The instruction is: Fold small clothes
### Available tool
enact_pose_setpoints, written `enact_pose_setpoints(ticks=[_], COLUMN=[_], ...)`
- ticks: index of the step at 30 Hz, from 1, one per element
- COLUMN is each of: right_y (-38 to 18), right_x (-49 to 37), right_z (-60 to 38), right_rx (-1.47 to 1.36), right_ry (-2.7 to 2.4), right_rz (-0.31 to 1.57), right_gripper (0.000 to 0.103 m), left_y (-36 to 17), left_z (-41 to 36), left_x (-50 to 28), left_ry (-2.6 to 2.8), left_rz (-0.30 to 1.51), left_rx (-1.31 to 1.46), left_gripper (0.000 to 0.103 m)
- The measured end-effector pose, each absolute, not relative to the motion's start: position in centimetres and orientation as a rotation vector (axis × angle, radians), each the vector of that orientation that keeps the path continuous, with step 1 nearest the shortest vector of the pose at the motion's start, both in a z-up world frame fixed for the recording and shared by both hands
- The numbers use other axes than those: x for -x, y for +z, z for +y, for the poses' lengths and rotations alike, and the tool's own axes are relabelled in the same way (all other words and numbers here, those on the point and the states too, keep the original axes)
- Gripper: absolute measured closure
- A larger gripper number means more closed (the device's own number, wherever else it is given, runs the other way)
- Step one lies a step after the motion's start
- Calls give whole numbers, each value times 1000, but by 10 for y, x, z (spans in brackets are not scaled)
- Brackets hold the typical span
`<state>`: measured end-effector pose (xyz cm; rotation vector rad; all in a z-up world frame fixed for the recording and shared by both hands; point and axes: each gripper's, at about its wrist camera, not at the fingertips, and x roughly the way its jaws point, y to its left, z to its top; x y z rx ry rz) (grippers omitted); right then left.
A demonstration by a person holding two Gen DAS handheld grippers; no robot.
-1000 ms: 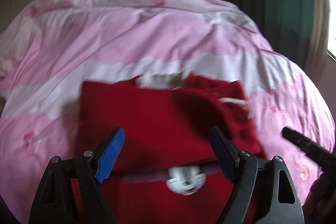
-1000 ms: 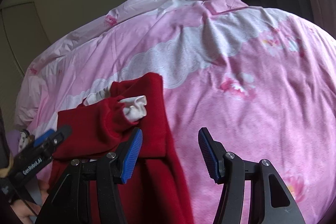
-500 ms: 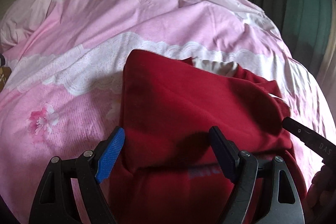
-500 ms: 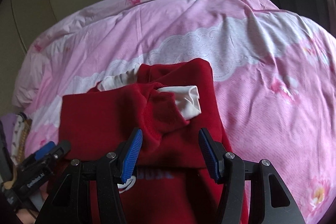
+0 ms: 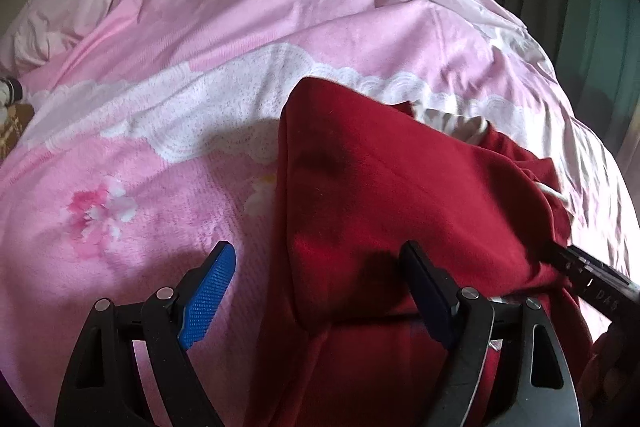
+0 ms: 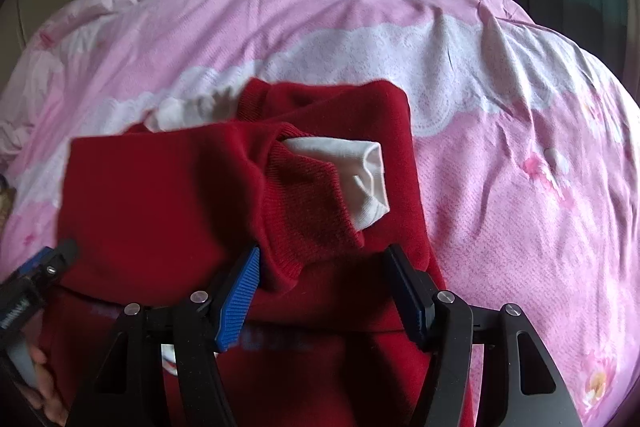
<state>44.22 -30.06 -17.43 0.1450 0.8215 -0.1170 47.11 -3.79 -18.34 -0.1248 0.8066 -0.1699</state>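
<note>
Sweatshirt [image 6: 168, 195], red, lies part-folded on the pink floral duvet [image 6: 500, 155], well in from its edges; top half is doubled over the printed lower half, one ribbed sleeve [image 6: 308, 211] with a white inner cuff [image 6: 368, 179] lies loose on top. Left gripper [image 5: 320, 291] and right gripper [image 6: 324, 283] both have jaws spread and grip nothing, each hovering over the fold's near edge. Risk as I see it: soft duvet gives under pressure, so a pinch could grab bedding with the fabric, or dragging could pull that loose sleeve and undo the fold.
</note>
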Motion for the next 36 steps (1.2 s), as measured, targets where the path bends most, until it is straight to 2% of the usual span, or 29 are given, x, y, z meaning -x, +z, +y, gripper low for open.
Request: enact_pose_setpoints(ticks=[7,19,30,36], right_y=[-144,-161,-173,-195], right_x=[-361,-206,-165,-168], right_z=[-301,-313,-325,-340], right_rx=[-161,-281,-291,-352], right_ry=[-111,-164,-218,-219], right_rz=[706,701,667,719], right_gripper=[39,39,39,39], left_y=[-155,-171,-185,-199], left_z=[-29,-16,-9,-15], left_x=[-396,-252,-226,-227], left_ry=[-175,-94,-92,-97], left_rz=[754,727,738,759], left_rx=[66,32,90,78], left_gripper=[19,18,19,19])
